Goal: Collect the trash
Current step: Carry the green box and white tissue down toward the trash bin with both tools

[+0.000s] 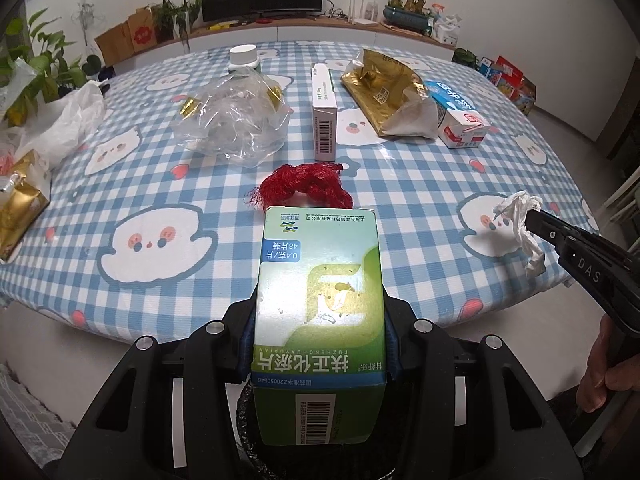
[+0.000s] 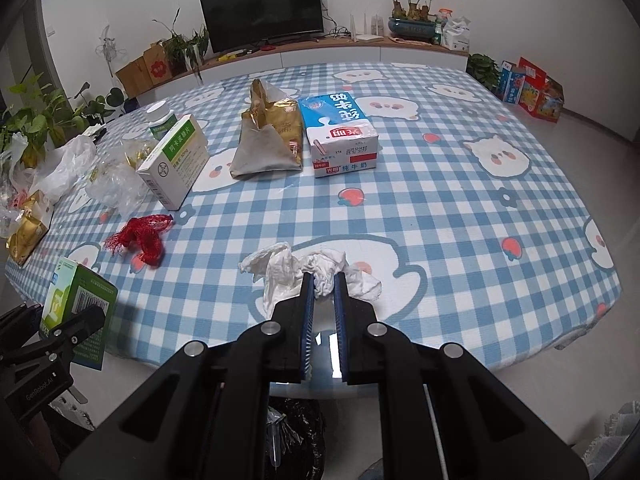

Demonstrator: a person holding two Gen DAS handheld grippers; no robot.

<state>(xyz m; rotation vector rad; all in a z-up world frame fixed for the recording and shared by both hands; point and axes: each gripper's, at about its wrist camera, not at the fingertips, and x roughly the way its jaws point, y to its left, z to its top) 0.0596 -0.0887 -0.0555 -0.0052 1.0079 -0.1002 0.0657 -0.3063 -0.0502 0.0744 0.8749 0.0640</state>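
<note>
Both grippers are loaded, the left gripper [image 1: 320, 320] clamping a green box [image 1: 320, 300] and the right gripper [image 2: 323, 286] pinching a crumpled tissue [image 2: 308, 276] past the table's [image 2: 440, 208] near edge, so dropping them into the black bin bag [image 2: 296, 432] below looks next.

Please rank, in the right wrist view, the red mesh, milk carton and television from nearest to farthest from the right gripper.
1. Red mesh, on the tablecloth to the left of the right gripper.
2. Milk carton, mid-table, straight ahead.
3. Television, by the far wall.
</note>
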